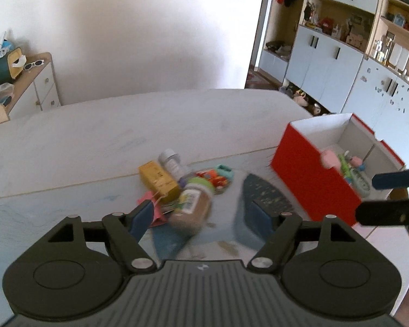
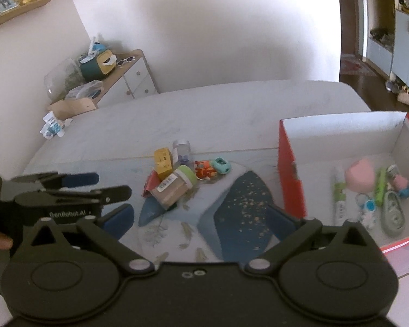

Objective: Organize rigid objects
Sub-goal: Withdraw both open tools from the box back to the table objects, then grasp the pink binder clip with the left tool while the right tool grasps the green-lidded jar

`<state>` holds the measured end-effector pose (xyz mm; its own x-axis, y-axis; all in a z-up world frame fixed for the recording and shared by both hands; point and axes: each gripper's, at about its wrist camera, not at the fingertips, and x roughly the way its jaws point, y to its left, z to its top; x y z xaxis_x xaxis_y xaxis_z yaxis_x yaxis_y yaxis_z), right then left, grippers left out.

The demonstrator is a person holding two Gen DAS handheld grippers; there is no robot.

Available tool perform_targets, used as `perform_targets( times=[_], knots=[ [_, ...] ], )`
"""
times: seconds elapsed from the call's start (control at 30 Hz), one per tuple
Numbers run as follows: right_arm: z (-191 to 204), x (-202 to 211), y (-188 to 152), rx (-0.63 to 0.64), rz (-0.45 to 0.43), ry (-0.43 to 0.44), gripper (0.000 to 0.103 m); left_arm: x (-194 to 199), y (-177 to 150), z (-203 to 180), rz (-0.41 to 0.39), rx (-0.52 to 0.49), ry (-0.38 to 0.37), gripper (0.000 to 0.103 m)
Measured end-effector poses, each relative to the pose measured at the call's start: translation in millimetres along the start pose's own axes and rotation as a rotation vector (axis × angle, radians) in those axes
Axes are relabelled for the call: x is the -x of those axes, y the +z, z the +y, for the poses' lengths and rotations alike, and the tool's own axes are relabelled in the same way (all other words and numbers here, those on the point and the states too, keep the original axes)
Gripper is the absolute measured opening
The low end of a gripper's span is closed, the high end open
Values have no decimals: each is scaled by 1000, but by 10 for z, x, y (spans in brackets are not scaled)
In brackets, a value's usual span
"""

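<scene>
Both claws stand spread with nothing between their pads: the left gripper (image 1: pixel 203 214) hangs just over the brown jar (image 1: pixel 191 208), and the right gripper (image 2: pixel 201 219) hovers to the right of that jar. The jar lies tipped in a small pile with a yellow carton (image 2: pixel 163 162) and an orange toy (image 2: pixel 204 173) just behind it. The red box (image 2: pixel 290 174) sits well to the jar's right.

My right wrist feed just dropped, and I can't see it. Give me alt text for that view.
The open, empty right gripper hovers over a blue patterned mat, facing a pile with a green-lidded jar and yellow box. To the right, a red box holds small items; the left gripper enters from the left.
</scene>
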<state>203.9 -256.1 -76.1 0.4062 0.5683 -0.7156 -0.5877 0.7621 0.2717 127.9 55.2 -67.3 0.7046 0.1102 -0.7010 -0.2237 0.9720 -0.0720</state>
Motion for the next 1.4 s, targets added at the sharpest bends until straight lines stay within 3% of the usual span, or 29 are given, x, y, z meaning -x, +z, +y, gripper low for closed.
perform_targets(
  times=[0.17, 0.4, 0.57, 0.9, 1.17, 1.4],
  knots=[
    [102, -269, 62, -65, 35, -21, 102, -188, -102, 288, 30, 16, 13, 77],
    [236, -661, 171, -94, 86, -68, 102, -484, -247, 647, 50, -38, 35, 77],
    [341, -991, 255, -96, 134, -98, 102, -741, -285, 875, 92, 22, -24, 77],
    [442, -1538, 345, -109, 197, -131, 96, -1098, -318, 972, 71, -87, -22, 77],
    [439, -1787, 418, -126, 224, -142, 86, -1221, -296, 970, 62, -185, -129, 78],
    [483, -1969, 393, -117, 260, -150, 79, -1306, -209, 886, 33, -316, -164, 77]
  ],
)
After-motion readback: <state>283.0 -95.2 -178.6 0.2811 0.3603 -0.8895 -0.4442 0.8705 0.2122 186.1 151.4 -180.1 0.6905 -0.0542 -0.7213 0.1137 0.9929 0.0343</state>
